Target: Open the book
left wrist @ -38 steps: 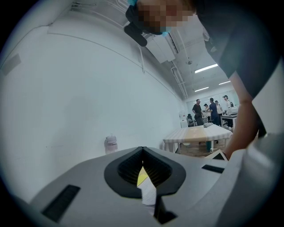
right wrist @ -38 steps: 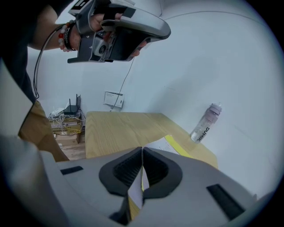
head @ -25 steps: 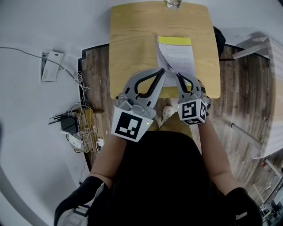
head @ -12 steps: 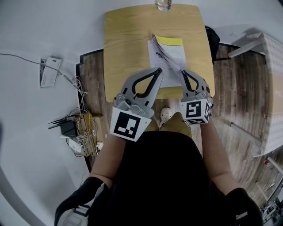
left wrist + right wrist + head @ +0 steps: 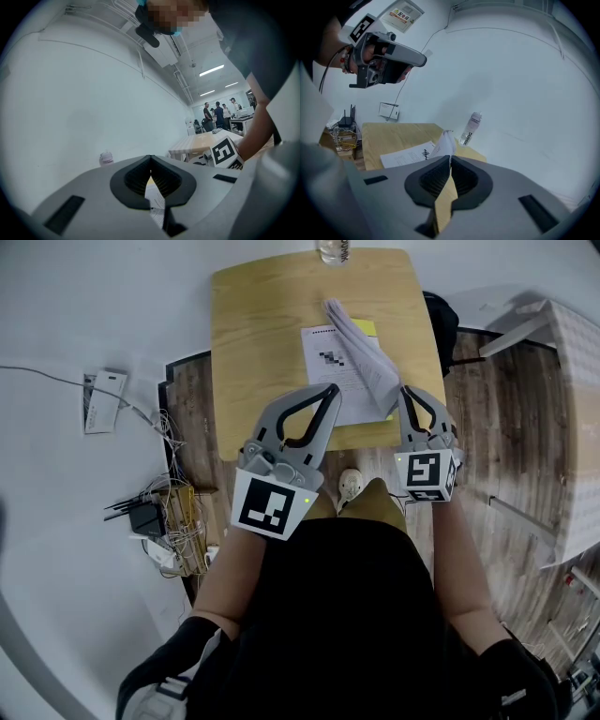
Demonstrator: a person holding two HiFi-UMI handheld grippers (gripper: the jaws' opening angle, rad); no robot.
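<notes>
On the wooden table (image 5: 262,324) lies the book (image 5: 339,371), its white printed left page flat and showing. A sheaf of its pages (image 5: 370,357) with the yellow cover stands lifted at a slant. My right gripper (image 5: 405,395) is shut on the near edge of that sheaf; in the right gripper view the tan cover (image 5: 446,197) runs between the jaws of the right gripper (image 5: 450,161) and the pages (image 5: 444,144) fan beyond. My left gripper (image 5: 330,392) is shut, its tip over the near edge of the flat page, and the left gripper (image 5: 150,160) grips nothing that I can see.
A clear bottle (image 5: 333,249) stands at the table's far edge. Cables and a router (image 5: 150,507) lie on the floor at left. A black bag (image 5: 439,320) sits by the table's right side, and a white table (image 5: 572,427) stands further right. People stand far off (image 5: 218,112).
My right gripper has swung to the right and risen a little with the sheaf, uncovering the printed left page. The left gripper has shifted only slightly.
</notes>
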